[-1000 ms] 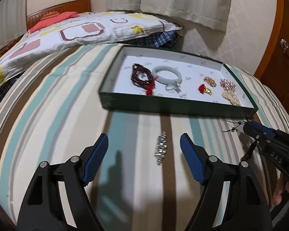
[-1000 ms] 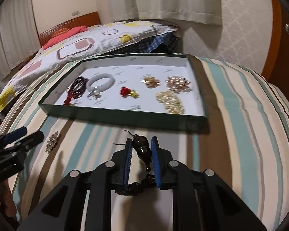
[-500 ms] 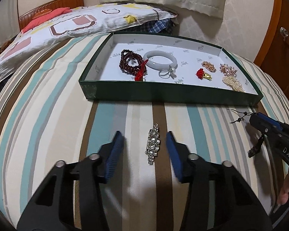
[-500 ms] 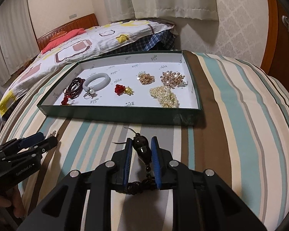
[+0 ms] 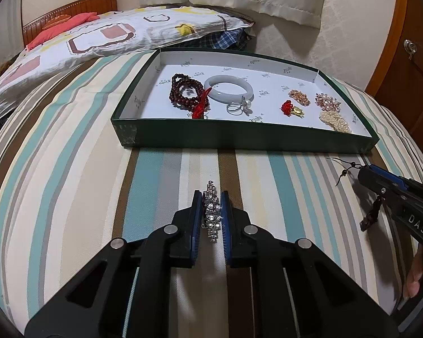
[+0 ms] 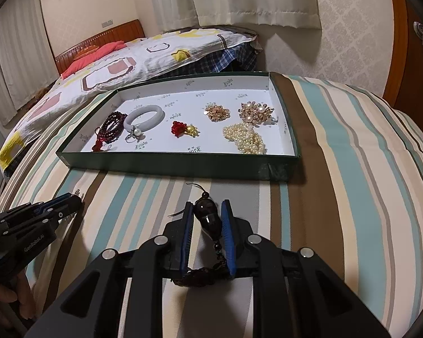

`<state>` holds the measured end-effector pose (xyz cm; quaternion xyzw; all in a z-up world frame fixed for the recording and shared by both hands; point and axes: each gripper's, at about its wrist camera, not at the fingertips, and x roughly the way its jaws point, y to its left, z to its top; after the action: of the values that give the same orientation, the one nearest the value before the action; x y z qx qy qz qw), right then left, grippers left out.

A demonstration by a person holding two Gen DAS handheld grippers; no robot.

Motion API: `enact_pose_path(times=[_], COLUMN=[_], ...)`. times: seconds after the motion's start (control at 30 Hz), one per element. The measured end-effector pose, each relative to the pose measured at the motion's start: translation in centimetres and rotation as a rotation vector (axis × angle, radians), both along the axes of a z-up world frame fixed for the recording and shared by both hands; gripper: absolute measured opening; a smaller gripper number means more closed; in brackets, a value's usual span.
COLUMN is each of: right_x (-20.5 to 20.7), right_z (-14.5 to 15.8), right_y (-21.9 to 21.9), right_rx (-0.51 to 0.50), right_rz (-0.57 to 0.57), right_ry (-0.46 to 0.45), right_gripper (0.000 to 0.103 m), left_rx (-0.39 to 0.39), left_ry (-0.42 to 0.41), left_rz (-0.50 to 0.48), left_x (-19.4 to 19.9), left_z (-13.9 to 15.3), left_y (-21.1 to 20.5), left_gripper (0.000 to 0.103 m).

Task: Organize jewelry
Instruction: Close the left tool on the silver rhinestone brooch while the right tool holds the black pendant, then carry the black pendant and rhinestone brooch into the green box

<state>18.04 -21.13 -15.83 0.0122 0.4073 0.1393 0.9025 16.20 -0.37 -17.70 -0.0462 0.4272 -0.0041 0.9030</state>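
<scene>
My left gripper (image 5: pixel 211 197) is shut on a rhinestone brooch (image 5: pixel 212 211) that lies on the striped bedspread in front of the green tray (image 5: pixel 239 138). My right gripper (image 6: pixel 207 207) is shut on a dark bead pendant (image 6: pixel 208 219) with a tassel, held above the bedspread; it also shows at the right of the left wrist view (image 5: pixel 380 180). The tray (image 6: pixel 183 164) holds a dark red bead bracelet (image 5: pixel 183 91), a pale jade bangle (image 5: pixel 229 90), a pearl ring (image 5: pixel 239 108), a red and gold brooch (image 5: pixel 292 109), two gold clusters and a pearl pile (image 5: pixel 334 121).
A patterned quilt (image 5: pixel 84 45) lies beyond the tray at the left. A wooden cabinet (image 5: pixel 409 64) stands at the right, and a wallpapered wall with curtains is behind. The striped bedspread (image 5: pixel 70 183) stretches to both sides of the grippers.
My left gripper has gone from wide open to shut on the rhinestone brooch. My right gripper has kept its hold on the pendant and moved a little closer to the tray.
</scene>
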Motion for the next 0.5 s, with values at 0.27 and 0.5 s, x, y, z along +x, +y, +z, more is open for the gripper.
enact_pose_path(times=[0.27,0.5], right_x=[-0.22,-0.68], right_z=[0.11,0.73], right_y=[0.21,0.22], right_rx=[0.009,0.013], right_rz=[-0.003,-0.008], right_ry=[-0.006,-0.03], right_gripper=[0.021,0.021], left_rx=[0.009,0.011], left_ry=[-0.006,-0.025], left_rz=[0.003,0.011], left_x=[-0.08,-0.46], left_z=[0.09,0.55], left_y=[-0.09,0.26], left_gripper=[0.013,0.013])
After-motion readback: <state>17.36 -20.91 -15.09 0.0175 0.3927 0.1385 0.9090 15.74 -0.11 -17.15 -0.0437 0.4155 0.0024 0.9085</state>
